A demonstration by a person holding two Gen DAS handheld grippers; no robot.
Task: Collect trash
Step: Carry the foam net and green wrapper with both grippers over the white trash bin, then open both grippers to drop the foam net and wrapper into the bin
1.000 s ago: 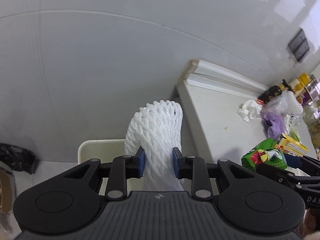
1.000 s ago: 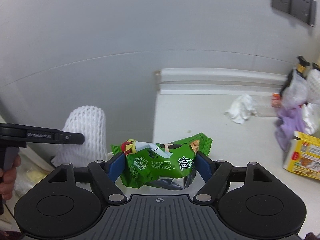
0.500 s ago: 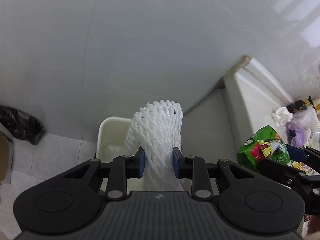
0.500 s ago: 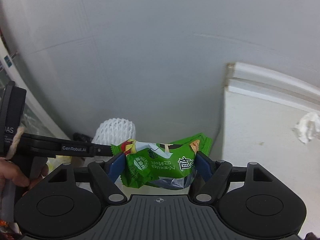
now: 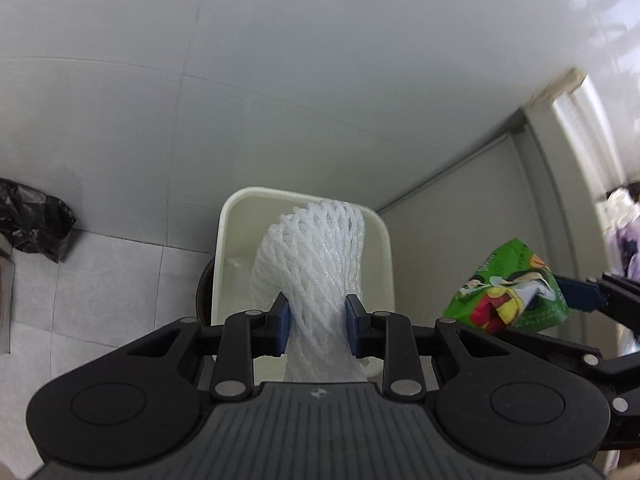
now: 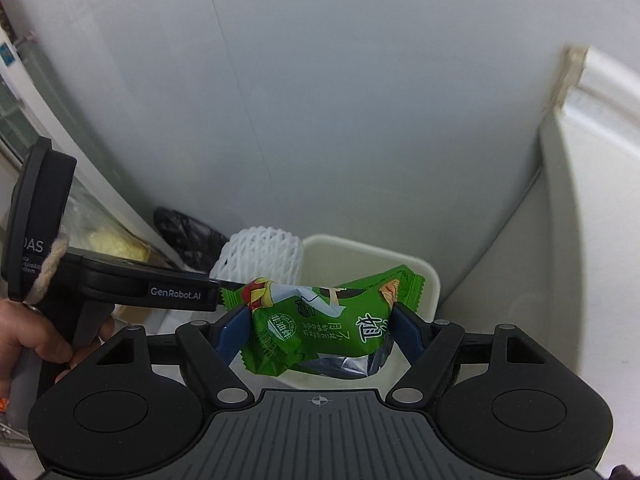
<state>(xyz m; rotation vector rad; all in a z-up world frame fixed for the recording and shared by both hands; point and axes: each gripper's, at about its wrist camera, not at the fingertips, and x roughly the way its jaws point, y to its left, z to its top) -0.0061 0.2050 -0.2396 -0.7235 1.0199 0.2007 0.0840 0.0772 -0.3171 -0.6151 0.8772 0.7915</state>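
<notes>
My left gripper is shut on a white foam fruit net and holds it above a cream rectangular trash bin on the floor. My right gripper is shut on a crumpled green snack wrapper and holds it over the same bin. In the right wrist view the foam net and the left gripper's body are to the left. In the left wrist view the green wrapper hangs at the right.
A grey wall is close behind the bin. A white counter side panel stands to the right of the bin. A black plastic bag lies on the tiled floor at the left, also seen in the right wrist view.
Both grippers have swung left and down from the counter toward the bin. The bin now lies directly under the net and the wrapper. Both holds are unchanged.
</notes>
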